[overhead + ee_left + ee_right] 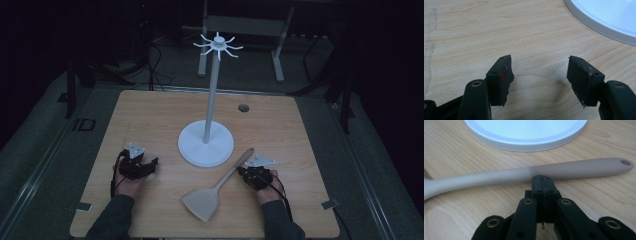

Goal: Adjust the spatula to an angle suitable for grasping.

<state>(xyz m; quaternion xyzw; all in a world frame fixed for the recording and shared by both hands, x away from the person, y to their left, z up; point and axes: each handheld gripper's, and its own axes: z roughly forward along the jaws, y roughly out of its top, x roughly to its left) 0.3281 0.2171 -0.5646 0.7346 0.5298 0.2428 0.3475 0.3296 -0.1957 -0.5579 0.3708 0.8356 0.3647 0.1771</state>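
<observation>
just in front of the white stand's base (pixel 206 143), the beige spatula (pixel 215 188) is lying flat on the counter (pixel 150 115) while the right gripper (pixel 248 172), jaws pressed together and empty, is nosing its handle and risking pushing it away, the left gripper (pixel 150 163) idling spread wide left of that base.

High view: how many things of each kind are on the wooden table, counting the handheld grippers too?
White hook stand with round base: 1
Beige spatula with holed handle: 1
Black two-jaw grippers: 2, the left gripper and the right gripper
Total: 4
</observation>
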